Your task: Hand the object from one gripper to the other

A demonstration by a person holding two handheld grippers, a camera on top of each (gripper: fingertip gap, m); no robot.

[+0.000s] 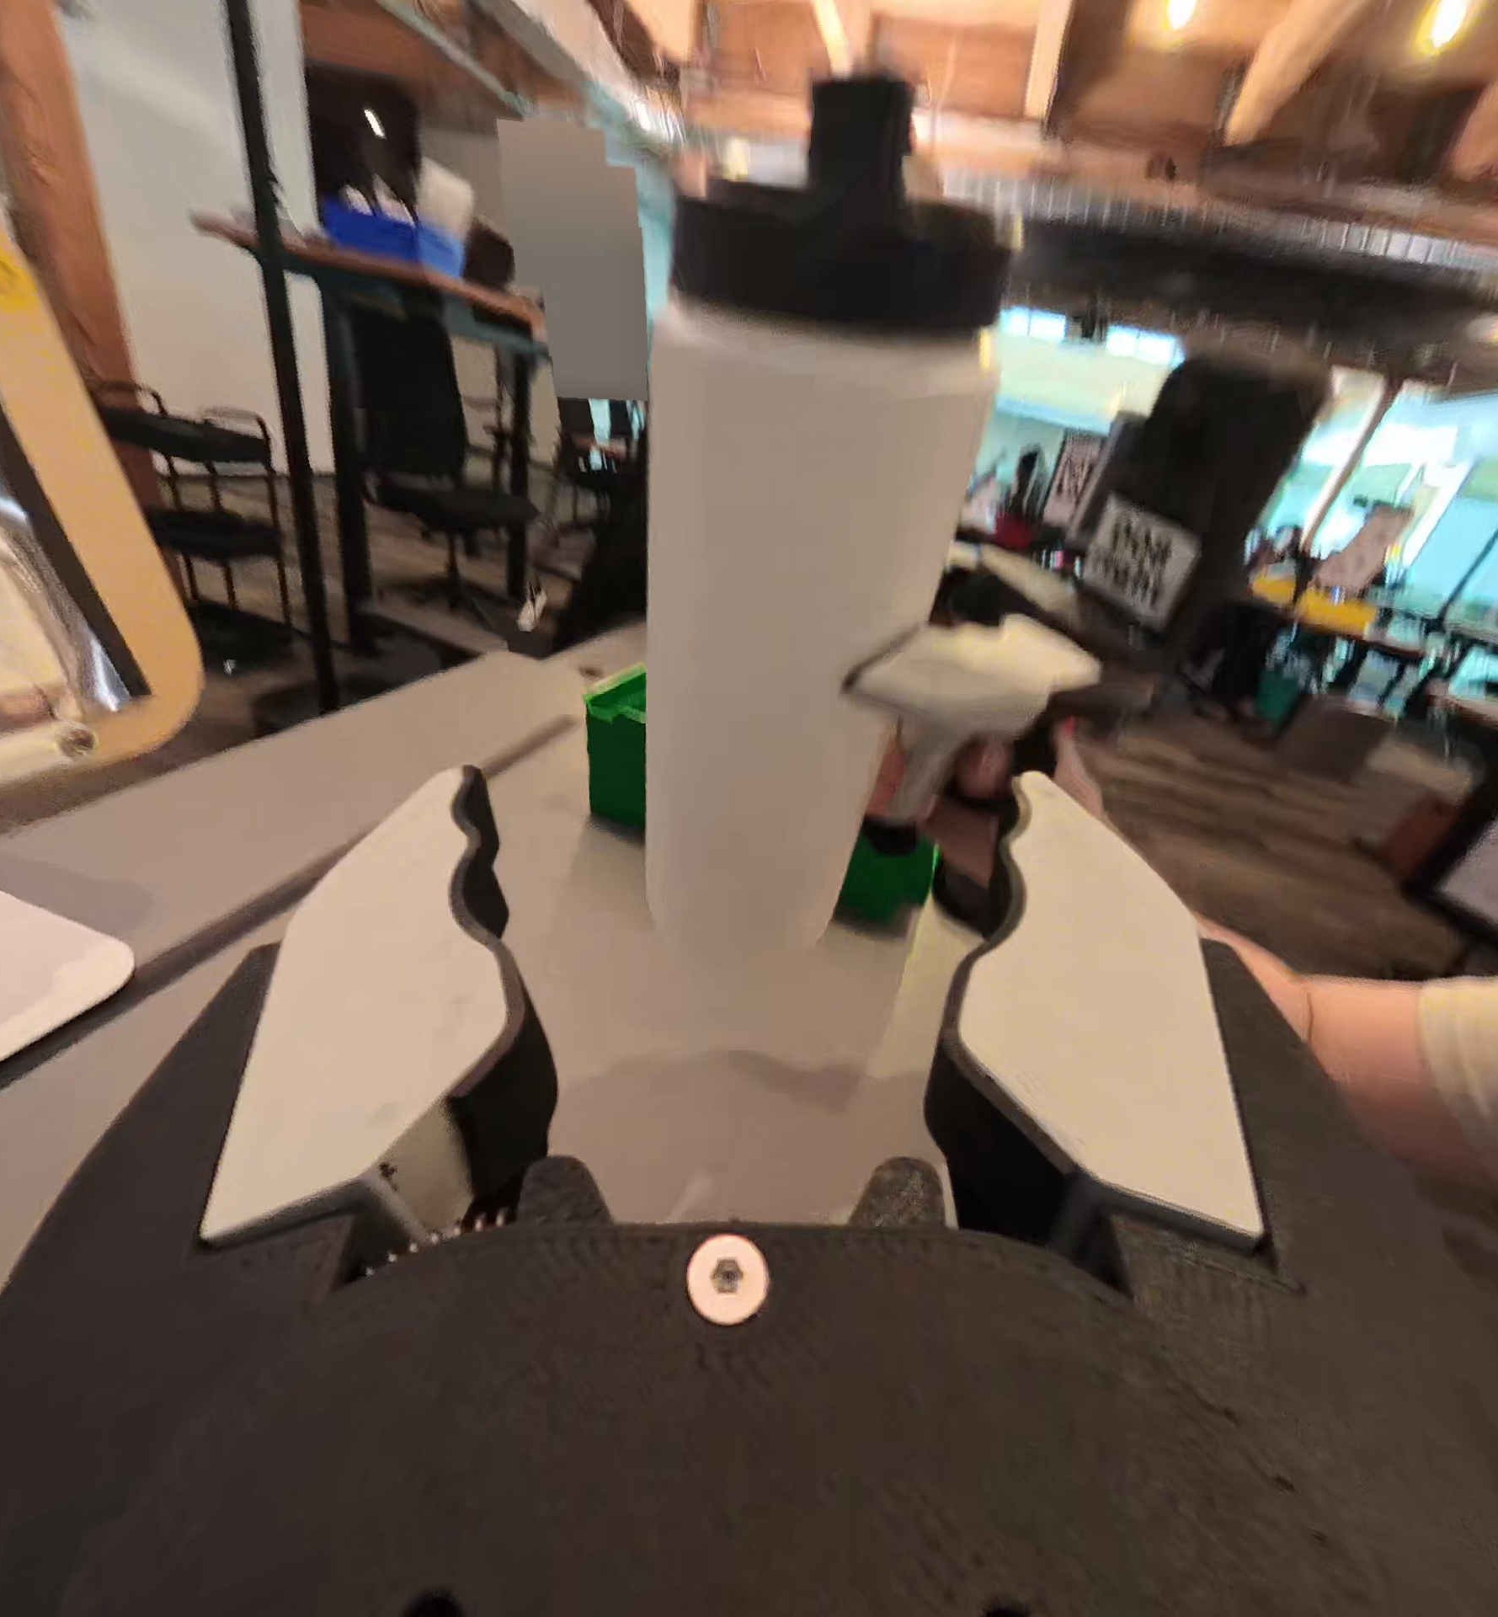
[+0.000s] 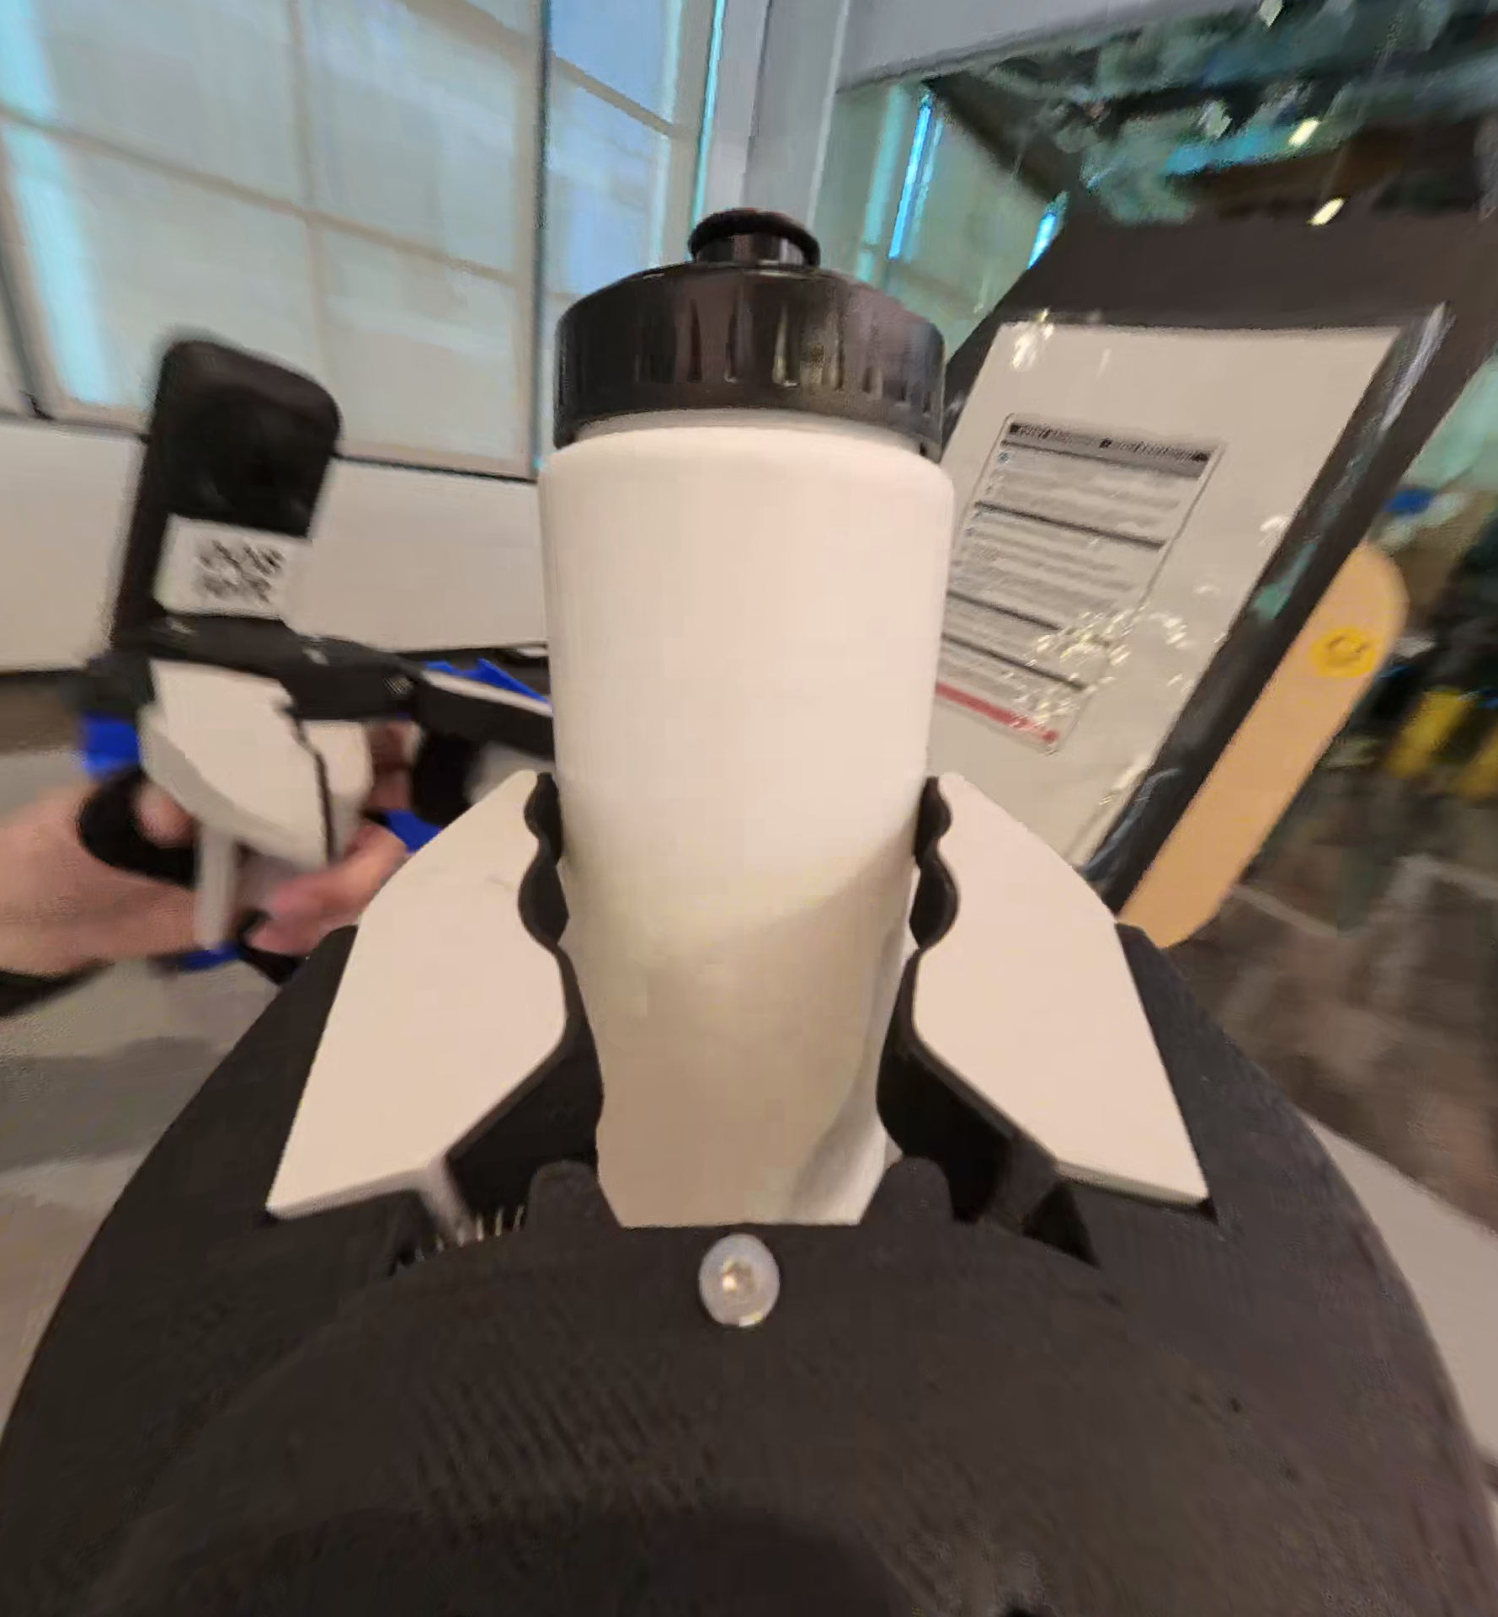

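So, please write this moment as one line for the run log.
object: white bottle, upright | right claw: shut on bottle | left claw: open, bottle ahead, not gripped | handover: not done

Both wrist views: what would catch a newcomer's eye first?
The white bottle with its black cap fills the centre of both views, upright. The right gripper is clamped on its lower body. The left gripper stands open in front of it, with a green block on the grey table behind.
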